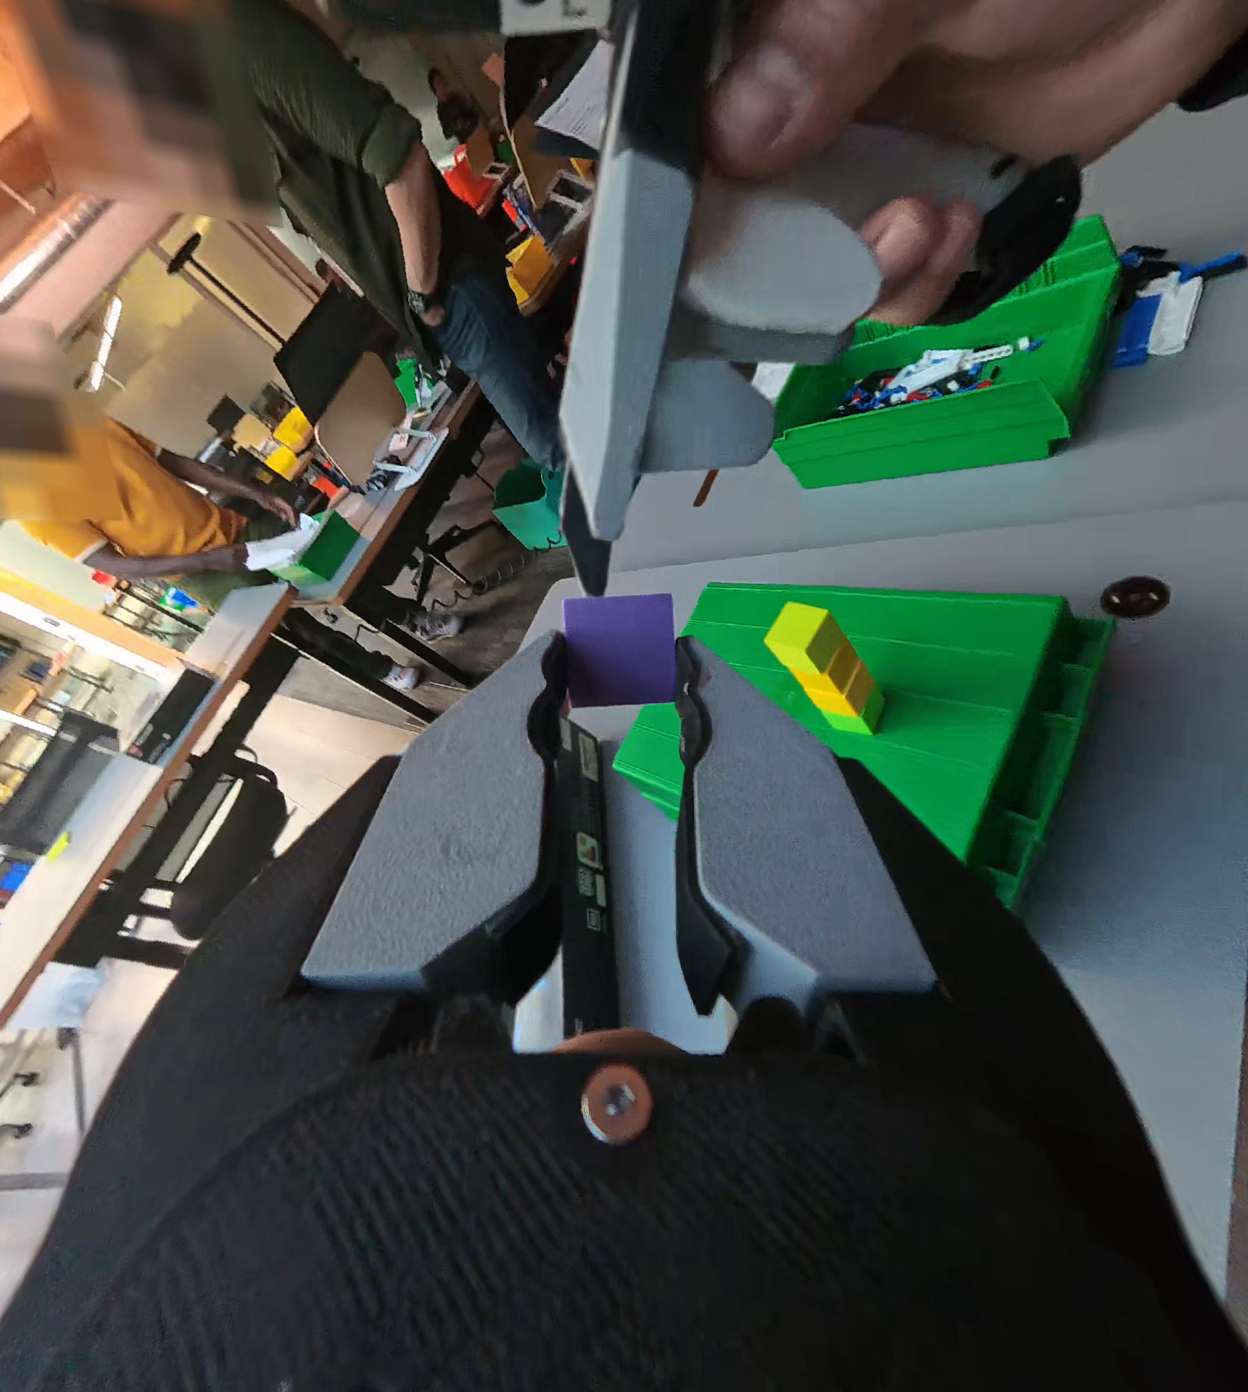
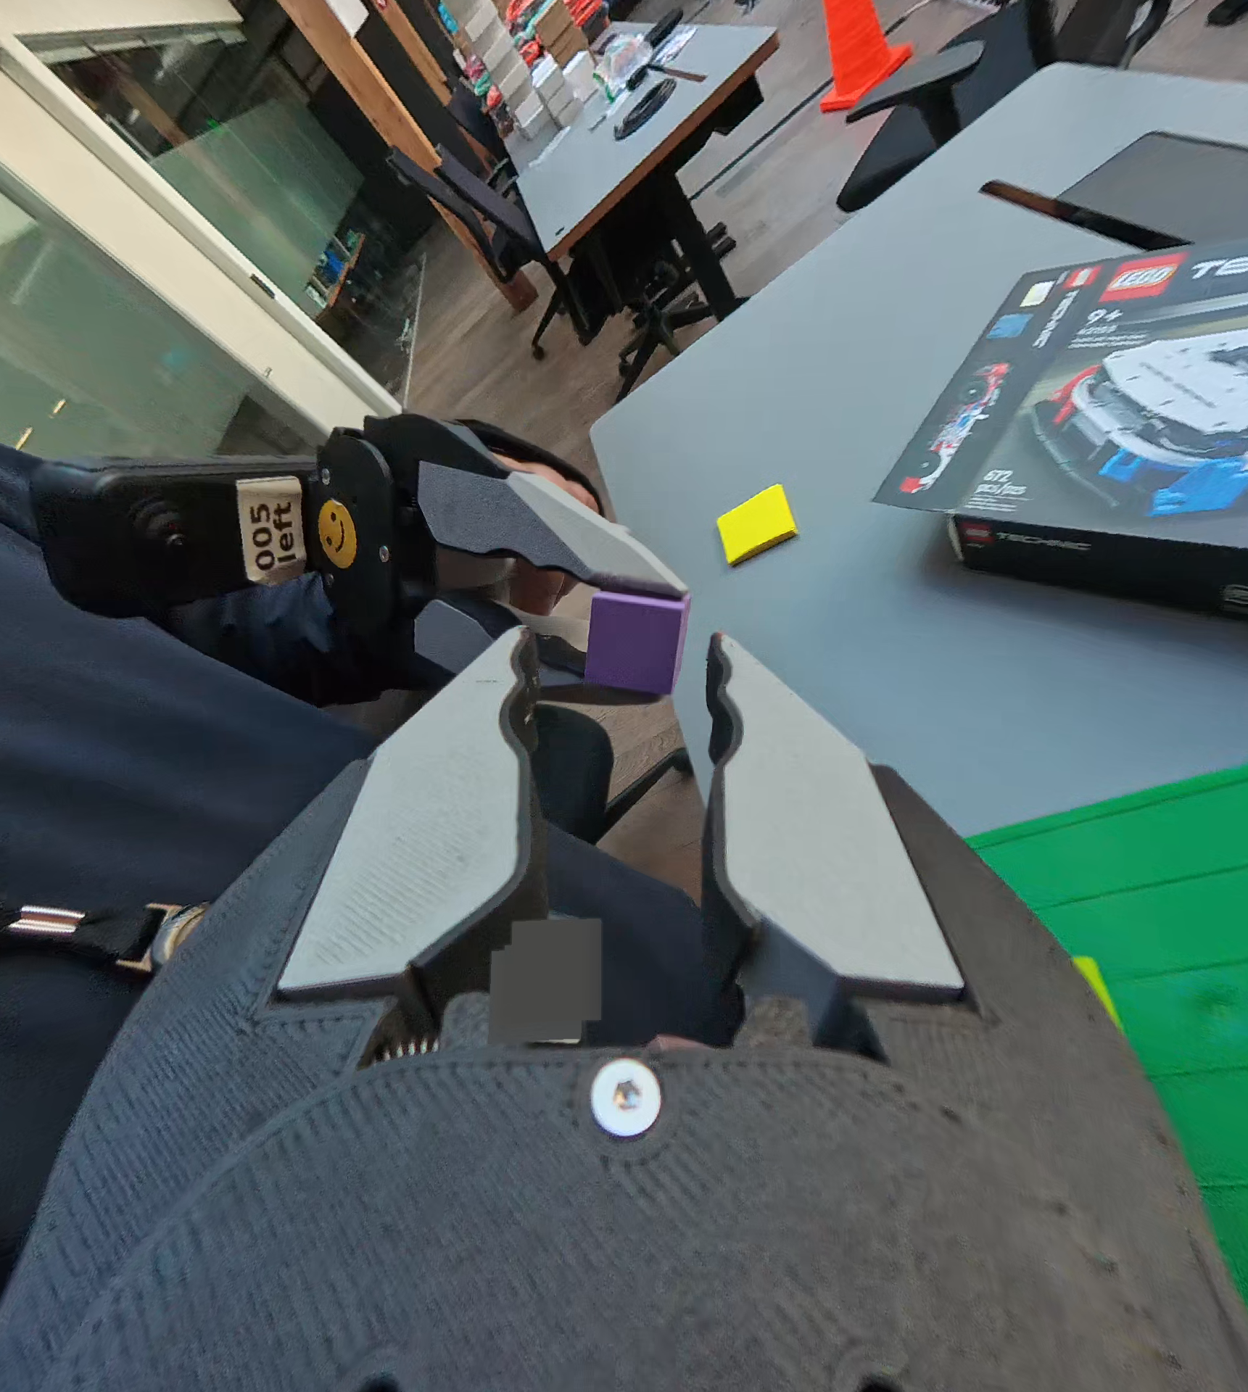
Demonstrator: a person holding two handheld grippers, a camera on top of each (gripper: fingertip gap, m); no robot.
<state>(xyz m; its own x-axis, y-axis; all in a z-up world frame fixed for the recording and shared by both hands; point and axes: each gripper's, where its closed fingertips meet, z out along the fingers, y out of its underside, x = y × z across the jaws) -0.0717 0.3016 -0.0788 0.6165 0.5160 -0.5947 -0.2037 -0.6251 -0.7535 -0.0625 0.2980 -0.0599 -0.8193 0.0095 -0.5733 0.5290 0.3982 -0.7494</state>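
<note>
Left gripper (image 1: 621,663) squeezes a purple block (image 1: 619,649) tight between both pads. Right gripper (image 2: 621,655) is spread wide, its fingers beside the block but not pressing on it. Past the left gripper's right finger, yellow blocks (image 1: 828,667) sit on a green bin (image 1: 944,753).

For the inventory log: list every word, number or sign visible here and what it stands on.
Writing is not copied out; these things bear it.
White tag on the left gripper: short print.
Round yellow sticker beside it: a face, no words.
Dark box with a car picture, on the grey table: logos, numbers.
Black strip seen between its fingers: too small to read.
</note>
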